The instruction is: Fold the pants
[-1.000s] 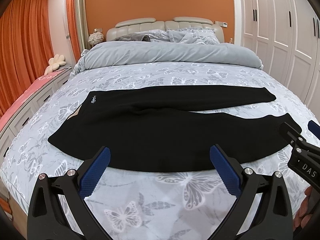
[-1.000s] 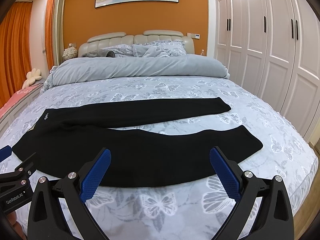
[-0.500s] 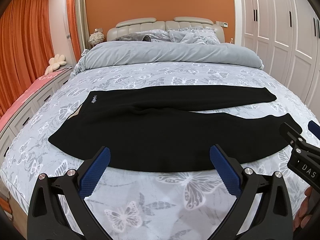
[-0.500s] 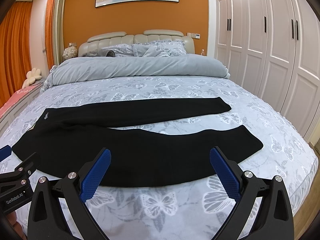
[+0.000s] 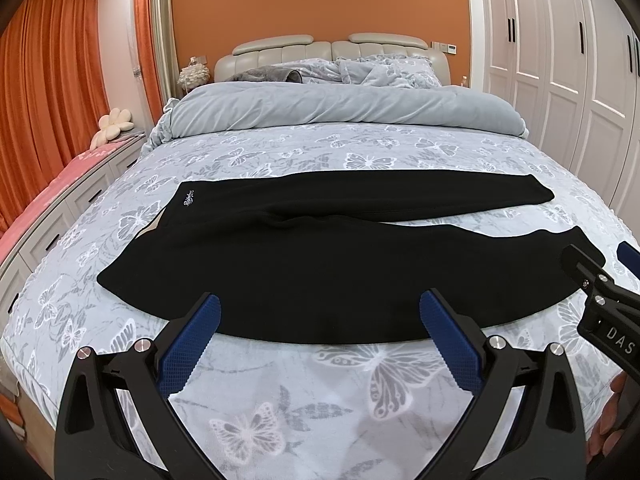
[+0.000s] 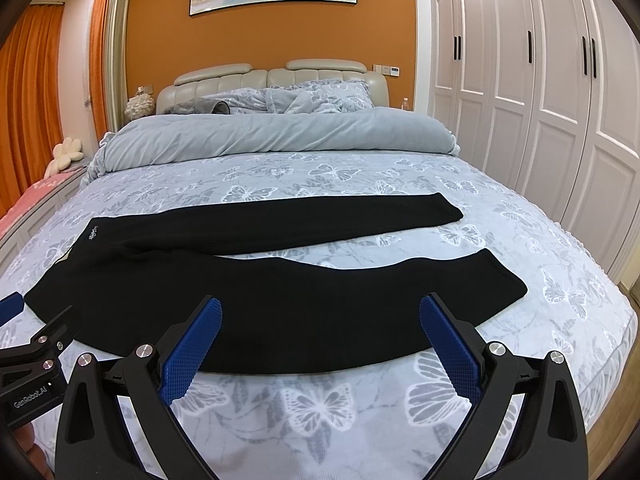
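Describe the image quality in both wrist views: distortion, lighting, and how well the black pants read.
Left wrist view: strong fisheye bending, dark vignette in the corners, even indoor light; the black pants read as a near-featureless mass, and the left hand-held gripper is sharp. Right wrist view: same barrel distortion curving the wardrobe doors, no glare; pants folds barely show, and the right hand-held gripper is open.

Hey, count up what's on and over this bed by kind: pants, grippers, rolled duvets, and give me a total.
Black fleece pants, spread flat on the butterfly-print bed sheet: 1
Hand-held grippers, black with blue pads, both open: 2 (left hand-held gripper, right hand-held gripper)
Grey rolled duvet near the headboard: 1
Total: 4
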Available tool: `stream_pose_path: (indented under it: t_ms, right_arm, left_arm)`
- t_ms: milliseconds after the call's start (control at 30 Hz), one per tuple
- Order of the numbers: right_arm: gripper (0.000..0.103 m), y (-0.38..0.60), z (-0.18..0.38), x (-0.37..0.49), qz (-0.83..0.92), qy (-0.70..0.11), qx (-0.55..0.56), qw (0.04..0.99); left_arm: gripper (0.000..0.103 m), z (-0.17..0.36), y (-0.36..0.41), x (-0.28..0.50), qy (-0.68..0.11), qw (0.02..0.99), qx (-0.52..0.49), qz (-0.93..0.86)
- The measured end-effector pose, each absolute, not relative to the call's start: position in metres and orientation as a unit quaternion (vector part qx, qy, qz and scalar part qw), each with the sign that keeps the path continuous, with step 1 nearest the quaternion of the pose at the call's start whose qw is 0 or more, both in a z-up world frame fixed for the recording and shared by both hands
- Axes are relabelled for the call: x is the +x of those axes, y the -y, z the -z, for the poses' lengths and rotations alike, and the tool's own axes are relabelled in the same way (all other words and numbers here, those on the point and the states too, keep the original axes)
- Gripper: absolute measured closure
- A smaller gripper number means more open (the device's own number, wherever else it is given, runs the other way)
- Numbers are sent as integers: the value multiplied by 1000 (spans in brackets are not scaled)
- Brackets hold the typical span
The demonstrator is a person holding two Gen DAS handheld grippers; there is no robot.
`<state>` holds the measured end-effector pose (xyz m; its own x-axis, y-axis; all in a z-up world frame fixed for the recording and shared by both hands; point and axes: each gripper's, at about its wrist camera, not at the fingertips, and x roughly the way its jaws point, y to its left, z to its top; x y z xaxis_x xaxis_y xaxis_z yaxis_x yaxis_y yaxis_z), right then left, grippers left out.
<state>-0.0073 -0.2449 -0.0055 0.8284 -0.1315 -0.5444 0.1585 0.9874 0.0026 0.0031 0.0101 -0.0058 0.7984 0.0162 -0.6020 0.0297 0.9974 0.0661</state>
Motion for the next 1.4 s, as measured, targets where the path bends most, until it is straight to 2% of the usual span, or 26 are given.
stream_pose_path:
  t_ms: [933,1133,1200,1300,1400]
  right_arm:
    - [5,244,8,-8,75,-285,24,955]
    - [5,244,11,-7,64,-293,34,953]
    - [5,249,11,-3,57,-306,37,950]
    - [5,271,3,11,48,-325,38,944]
    - [5,316,-6,46,52,-335,31,940]
  left_arm:
    - [5,8,-12,3,-320,947,35,4]
    - [5,13,-7,9,-350,936,30,13]
    - [5,11,-6,14,-360,932,35,3]
    - [5,-1,-12,21,-321,946,48,-2]
    - [5,-16,-31,55,-315,948,55,-1]
